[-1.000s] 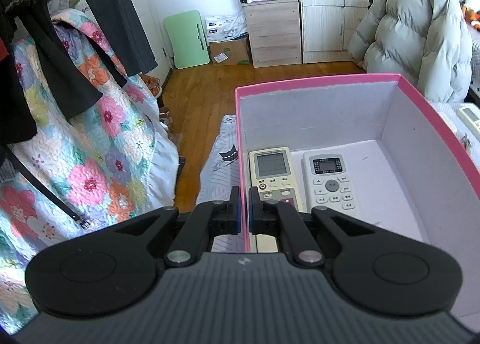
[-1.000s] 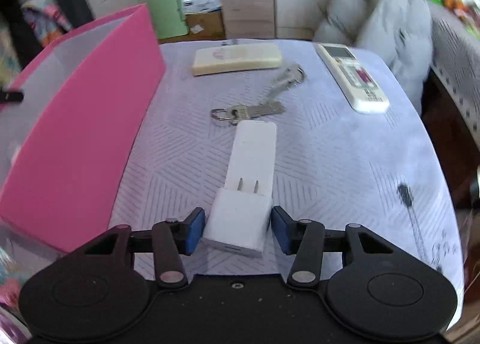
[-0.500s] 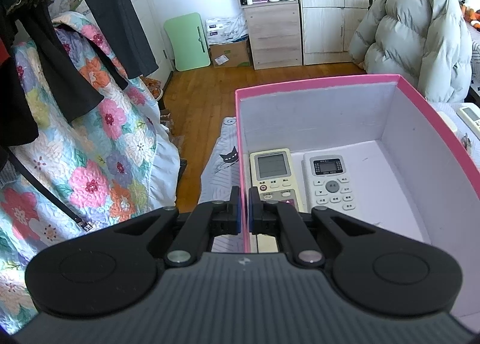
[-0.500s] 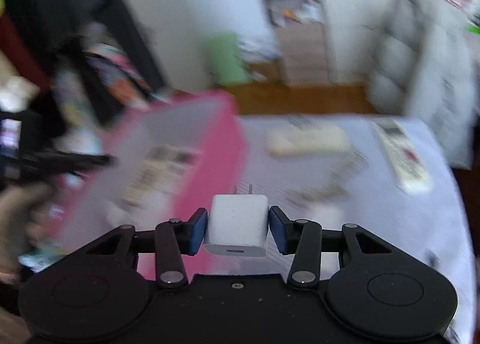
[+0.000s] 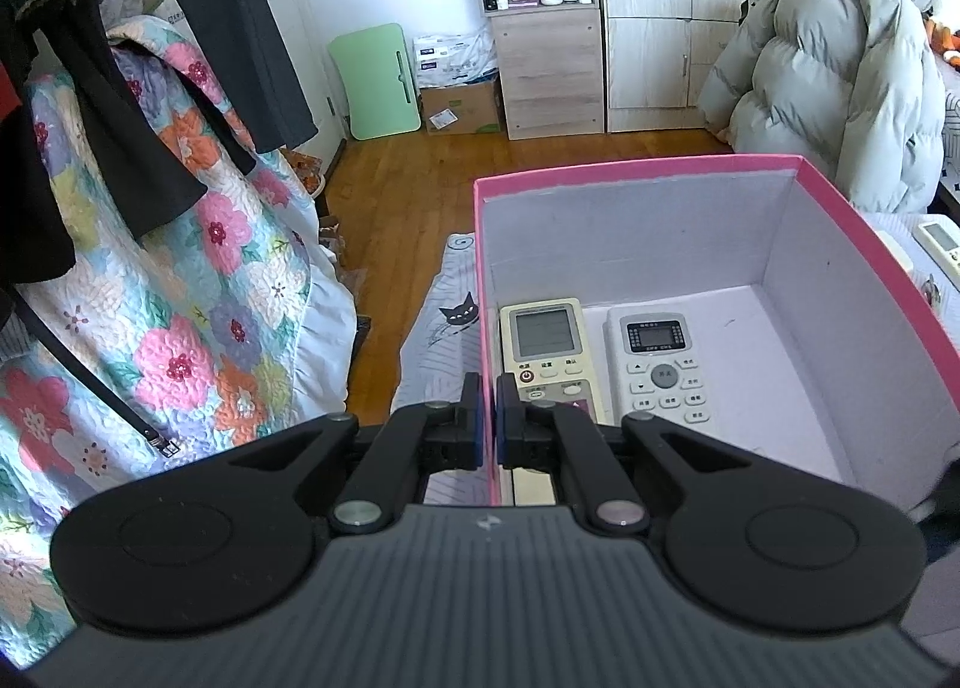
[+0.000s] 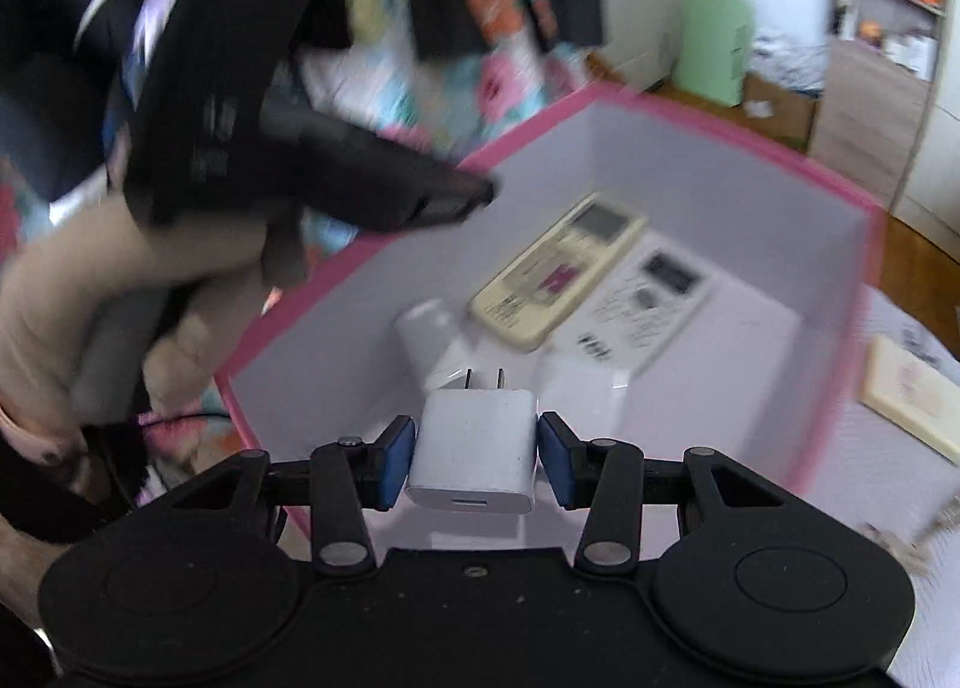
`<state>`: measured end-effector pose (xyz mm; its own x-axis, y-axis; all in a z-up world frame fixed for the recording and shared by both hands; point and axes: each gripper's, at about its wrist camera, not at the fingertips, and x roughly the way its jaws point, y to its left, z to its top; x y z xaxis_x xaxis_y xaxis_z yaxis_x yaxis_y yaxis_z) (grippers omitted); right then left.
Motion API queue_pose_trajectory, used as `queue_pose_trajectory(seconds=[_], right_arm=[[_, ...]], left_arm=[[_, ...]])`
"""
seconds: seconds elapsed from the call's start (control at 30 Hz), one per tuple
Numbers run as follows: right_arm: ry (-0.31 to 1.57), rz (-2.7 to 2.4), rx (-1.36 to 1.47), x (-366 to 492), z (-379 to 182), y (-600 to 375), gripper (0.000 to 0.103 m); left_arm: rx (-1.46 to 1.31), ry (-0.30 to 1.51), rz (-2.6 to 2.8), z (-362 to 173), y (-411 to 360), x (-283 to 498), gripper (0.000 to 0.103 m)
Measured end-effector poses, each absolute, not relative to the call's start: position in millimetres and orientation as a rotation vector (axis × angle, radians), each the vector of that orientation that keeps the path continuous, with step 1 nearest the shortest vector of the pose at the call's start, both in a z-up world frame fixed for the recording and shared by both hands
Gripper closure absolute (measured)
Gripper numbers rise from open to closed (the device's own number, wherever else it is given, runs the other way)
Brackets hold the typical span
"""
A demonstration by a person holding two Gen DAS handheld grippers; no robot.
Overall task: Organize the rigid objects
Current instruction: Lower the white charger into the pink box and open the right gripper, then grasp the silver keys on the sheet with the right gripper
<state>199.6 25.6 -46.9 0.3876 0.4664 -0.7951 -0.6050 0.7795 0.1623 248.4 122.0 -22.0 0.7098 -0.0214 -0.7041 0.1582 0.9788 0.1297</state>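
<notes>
Charger (image 6: 474, 454) in the right gripper (image 6: 475, 463), white, smooth plastic, a rounded cube with two flat metal prongs pointing forward, and the blue pads are pressed against both its sides, jaws open only as wide as the block itself. It hangs over the near end of the pink box (image 6: 867, 244), above the pale lining, so this looks like the drop-off step of the tidy-up. Across the way, the left gripper (image 5: 487, 427) has its jaws nearly closed, pinching the thin cardboard side wall of the box (image 5: 636, 172) between them, apparently steadying it. Down on the floor of the box lie two slim remotes side by side: a cream remote (image 5: 549, 349) with a grey screen, and a white remote (image 5: 659, 361) with rubbery buttons. In the right view a pale rounded object (image 6: 427, 331) sits near them, too blurred to name. Next move, I'd judge: lower the charger onto bare lining clear of the remotes, then spread the pads. That hard casing could tip as it lands.
</notes>
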Motion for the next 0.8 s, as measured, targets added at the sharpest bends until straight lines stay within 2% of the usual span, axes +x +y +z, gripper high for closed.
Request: queue_pose_trajectory(seconds=[0.07, 0.13, 0.4, 0.63, 0.8], right_arm=[[0.959, 0.713, -0.140, 204, -52, 28, 0.055], [0.935, 0.677, -0.115, 203, -49, 23, 0.050], [0.688, 0.474, 0.135, 175, 0, -81, 0.041], [0.647, 0.125, 0.211, 182, -31, -171, 0.041], [0.641, 0.005, 0.132, 194, -73, -187, 0.041]], left_arm=[[0.193, 0.776, -0.101, -22, 122, 248, 0.100], [0.194, 0.776, -0.101, -22, 121, 248, 0.100], [0.194, 0.775, -0.099, -23, 122, 249, 0.100], [0.200, 0.775, -0.098, -23, 121, 248, 0.100], [0.191, 0.775, -0.101, -23, 123, 249, 0.100]])
